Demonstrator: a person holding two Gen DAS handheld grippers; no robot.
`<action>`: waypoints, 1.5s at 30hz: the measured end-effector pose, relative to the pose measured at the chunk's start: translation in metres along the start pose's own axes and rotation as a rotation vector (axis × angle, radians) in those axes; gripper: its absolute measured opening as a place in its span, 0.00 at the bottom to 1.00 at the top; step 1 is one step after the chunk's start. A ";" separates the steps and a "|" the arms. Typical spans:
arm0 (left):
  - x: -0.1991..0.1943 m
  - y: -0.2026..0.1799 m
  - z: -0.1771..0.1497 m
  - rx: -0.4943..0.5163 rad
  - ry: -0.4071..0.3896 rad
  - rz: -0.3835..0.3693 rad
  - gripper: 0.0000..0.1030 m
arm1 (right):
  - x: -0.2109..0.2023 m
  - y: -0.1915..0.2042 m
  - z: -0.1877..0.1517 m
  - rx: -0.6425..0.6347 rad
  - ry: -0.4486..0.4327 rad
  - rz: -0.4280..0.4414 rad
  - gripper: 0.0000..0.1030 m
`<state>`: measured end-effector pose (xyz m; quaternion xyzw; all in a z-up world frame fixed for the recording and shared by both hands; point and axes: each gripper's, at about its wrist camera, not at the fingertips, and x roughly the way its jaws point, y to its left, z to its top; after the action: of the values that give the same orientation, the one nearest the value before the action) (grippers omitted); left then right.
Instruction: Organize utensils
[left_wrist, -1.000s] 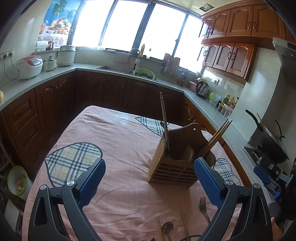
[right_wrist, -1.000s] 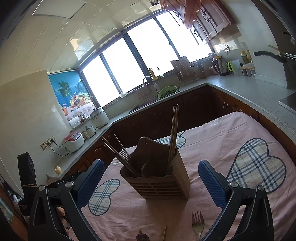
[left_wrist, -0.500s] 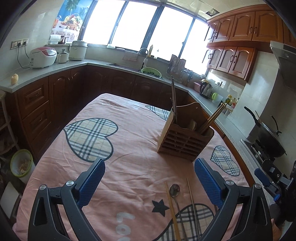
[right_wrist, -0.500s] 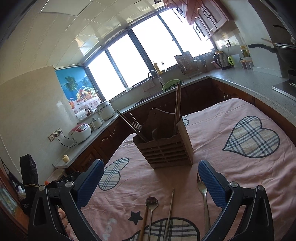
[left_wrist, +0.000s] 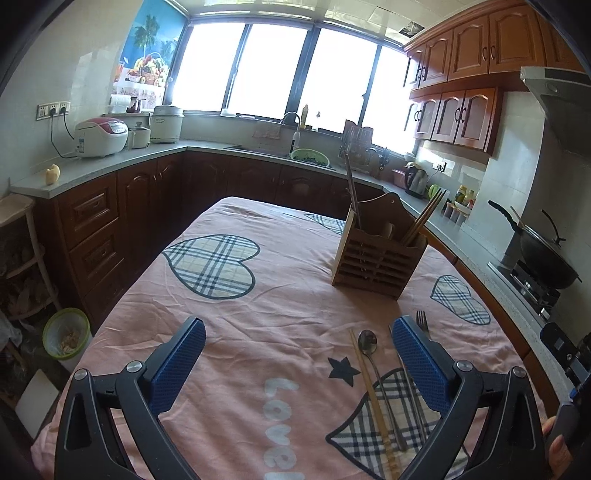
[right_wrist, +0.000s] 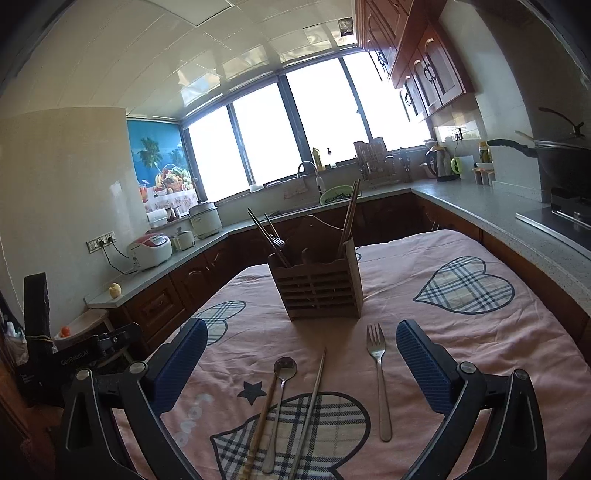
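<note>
While both grippers hang above the near end of the table (left_wrist: 295, 306), nothing sits between their fingers. A pink cloth with plaid hearts covers the table. Kitchen counter (left_wrist: 110, 162) runs along the far and side walls, with a rice cooker (left_wrist: 100, 137) at far left and a black wok (left_wrist: 546, 258) on the stove at right.

Wooden utensil holder (right_wrist: 318, 281) stands upright in the middle of the table, beyond the loose cutlery. Holder contents: chopsticks leaning out at its left and right ends, a fork head among the left group; other contents too dark to tell.

Left gripper (left_wrist: 297, 360): jaws spread wide, empty, blue pads clear of the cloth items. Right gripper (right_wrist: 301, 363): jaws spread wide, empty; the loose cutlery lies between and just below its fingers in the right wrist view.

Loose items on the cloth, near side of the holder, left to right in the right wrist view: wooden chopstick (right_wrist: 261, 421), spoon (right_wrist: 282, 380) with bowl toward the holder, metal chopstick (right_wrist: 312, 406), fork (right_wrist: 378, 376) with tines toward the holder. Wooden chopstick and spoon handle lie close together, possibly touching; fork lies apart at right.
</note>
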<state>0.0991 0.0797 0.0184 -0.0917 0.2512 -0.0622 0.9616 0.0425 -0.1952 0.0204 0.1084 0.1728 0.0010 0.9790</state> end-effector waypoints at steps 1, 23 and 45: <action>-0.002 -0.002 -0.002 0.013 0.000 0.003 0.99 | -0.002 0.000 -0.003 -0.005 -0.002 -0.006 1.00; -0.063 -0.034 -0.042 0.195 -0.227 0.066 0.99 | -0.065 0.030 -0.001 -0.182 -0.203 -0.117 1.00; -0.030 -0.034 -0.069 0.193 -0.149 0.132 0.99 | -0.012 0.013 -0.055 -0.134 -0.043 -0.131 1.00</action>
<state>0.0364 0.0420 -0.0190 0.0137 0.1774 -0.0155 0.9839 0.0124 -0.1712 -0.0234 0.0314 0.1582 -0.0539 0.9854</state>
